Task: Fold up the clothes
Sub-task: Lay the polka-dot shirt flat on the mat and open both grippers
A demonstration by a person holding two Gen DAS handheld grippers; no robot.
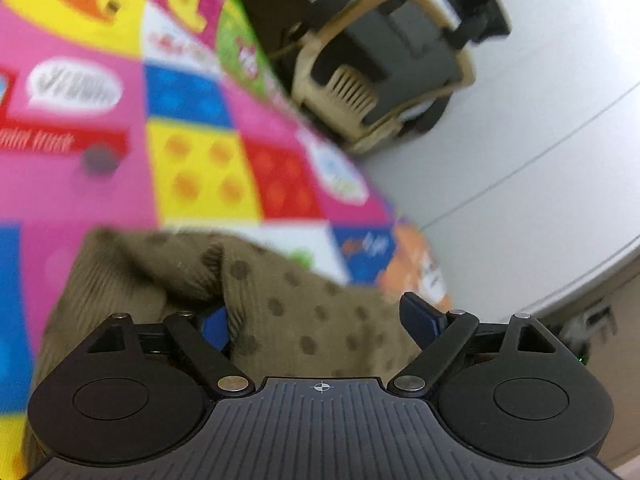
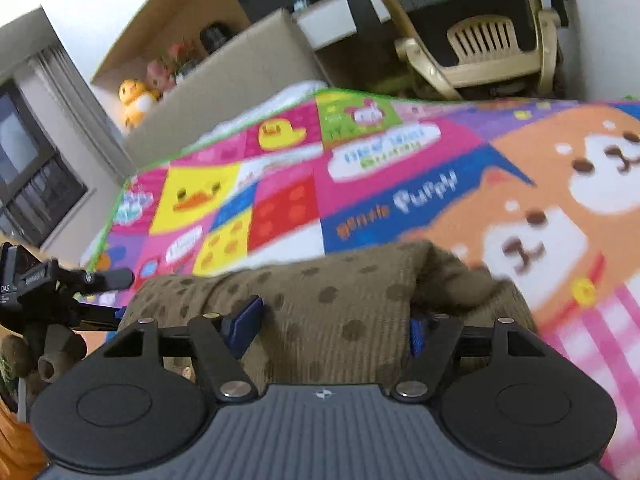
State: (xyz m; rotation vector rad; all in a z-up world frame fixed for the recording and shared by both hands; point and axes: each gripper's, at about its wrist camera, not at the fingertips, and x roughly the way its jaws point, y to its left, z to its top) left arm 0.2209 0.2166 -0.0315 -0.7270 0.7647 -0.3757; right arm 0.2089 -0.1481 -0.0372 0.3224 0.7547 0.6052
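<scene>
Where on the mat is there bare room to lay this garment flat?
Bare mat stretches beyond the brown dotted garment, from the yellow duck squares across to the orange puppy panel. Crowded: both grippers' open jaws are full of garment, and a beige chair stands past the far edge.

The brown dotted garment (image 1: 288, 300) fills the gap between the left gripper (image 1: 320, 320)'s spread fingers, and likewise bunches across the right gripper (image 2: 334, 324)'s wide gap. Beyond the cloth, the colourful play mat (image 2: 288, 184) lies flat and bare, open for passing. A beige plastic chair (image 2: 480, 44) blocks its far edge; a camera mount (image 2: 36, 292) juts in on the left side.
</scene>
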